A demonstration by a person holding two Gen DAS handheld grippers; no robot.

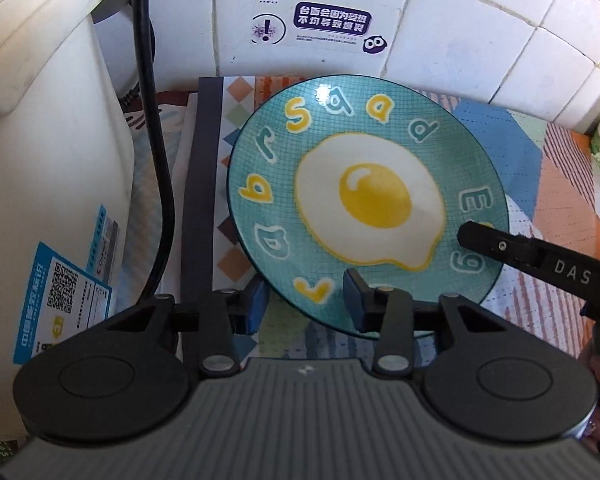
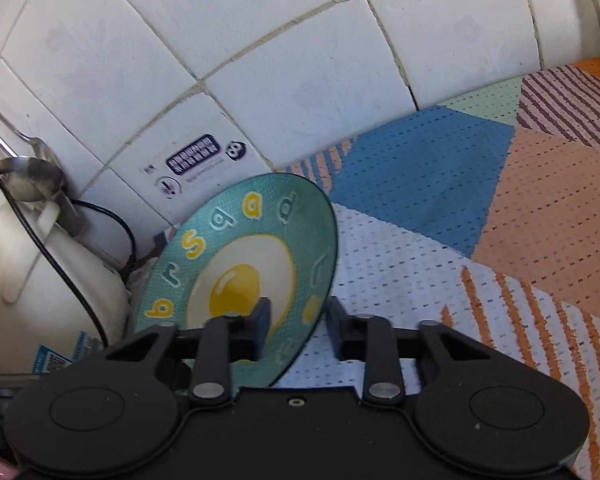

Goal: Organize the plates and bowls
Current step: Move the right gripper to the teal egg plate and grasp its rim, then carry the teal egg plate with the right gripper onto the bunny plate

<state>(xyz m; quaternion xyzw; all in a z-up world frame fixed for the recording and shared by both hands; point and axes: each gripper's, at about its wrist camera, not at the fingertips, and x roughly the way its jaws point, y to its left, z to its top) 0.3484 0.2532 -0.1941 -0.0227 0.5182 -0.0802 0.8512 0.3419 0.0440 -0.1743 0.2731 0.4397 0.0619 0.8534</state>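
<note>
A teal plate [image 1: 368, 200] painted with a fried egg and yellow letters stands tilted over the patterned mat, its far rim close to the tiled wall. My left gripper [image 1: 305, 300] straddles the plate's near rim. One blue pad sits over the painted face and the other below the edge, with a gap showing between them. In the right wrist view my right gripper [image 2: 298, 320] is shut on the right rim of the plate [image 2: 240, 264], one finger on top and one underneath. Its upper black finger [image 1: 496, 244] lies across the plate's right side in the left wrist view.
A white appliance [image 1: 40, 160] with a black cable [image 1: 156, 160] stands to the left, next to a dark flat board [image 1: 200, 200]. White wall tiles [image 1: 460, 40] close the back. The colourful mat [image 2: 500, 240] stretches to the right. A metal spoon [image 2: 28, 180] sits by the appliance.
</note>
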